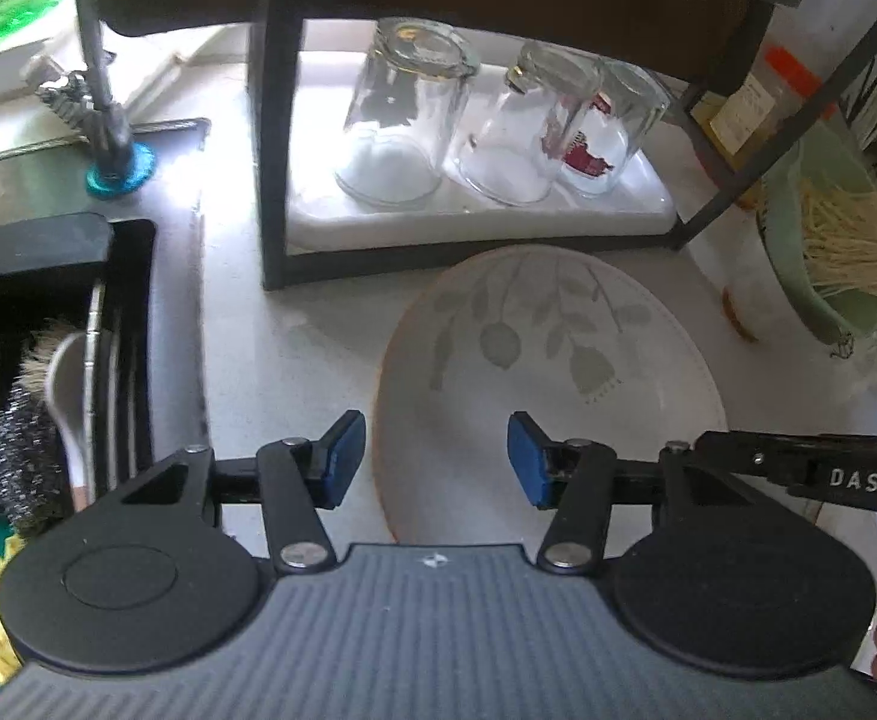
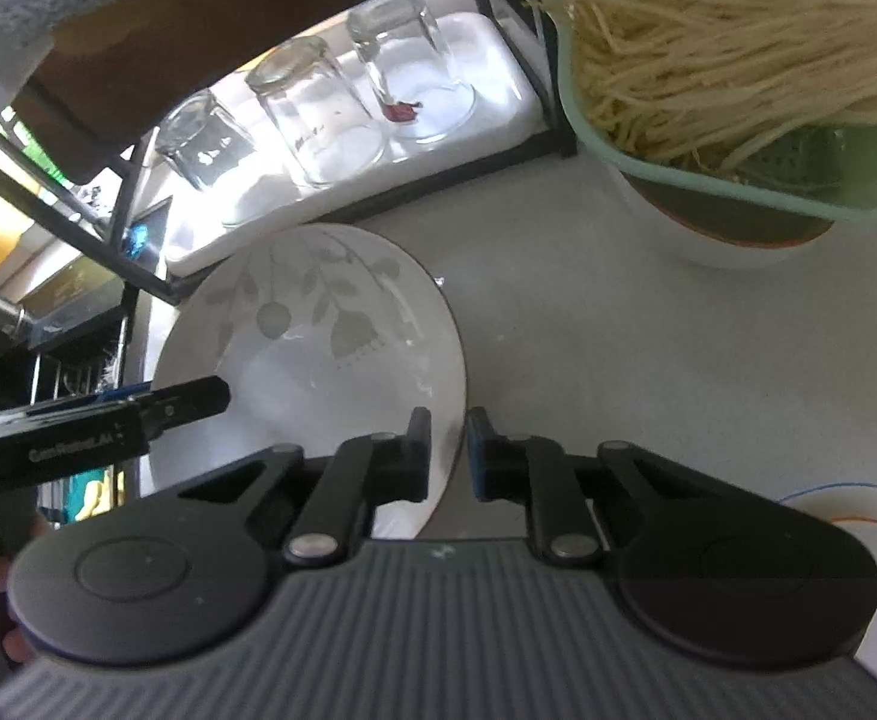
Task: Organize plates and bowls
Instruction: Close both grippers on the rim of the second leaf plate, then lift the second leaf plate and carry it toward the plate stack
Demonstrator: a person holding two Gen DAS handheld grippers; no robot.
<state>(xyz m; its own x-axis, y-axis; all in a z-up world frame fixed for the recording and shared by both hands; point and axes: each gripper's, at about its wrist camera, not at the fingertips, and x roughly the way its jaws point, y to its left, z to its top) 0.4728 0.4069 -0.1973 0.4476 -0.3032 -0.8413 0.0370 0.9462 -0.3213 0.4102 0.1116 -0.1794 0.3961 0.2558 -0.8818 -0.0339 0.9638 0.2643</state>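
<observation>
A white plate (image 1: 546, 360) with a grey leaf print lies flat on the pale counter (image 2: 648, 324) in front of a black rack. My left gripper (image 1: 435, 459) stands open over the plate's near left edge. The rim passes between its blue pads (image 1: 342, 456), and neither pad touches it. In the right wrist view my right gripper (image 2: 449, 450) is shut on the right rim of the plate (image 2: 318, 360), with one finger inside the rim and one outside. The left gripper's finger (image 2: 138, 414) reaches in over the plate's left side.
Three glasses (image 1: 402, 114) stand upside down on a white tray (image 1: 474, 222) inside the black rack (image 1: 270, 168). A green colander of noodles (image 2: 738, 90) sits on a white bowl (image 2: 720, 246) at the right. A sink with a spoon (image 1: 69, 396), a scourer and a tap (image 1: 99, 78) lies left. A small plate (image 2: 846, 516) shows at the lower right.
</observation>
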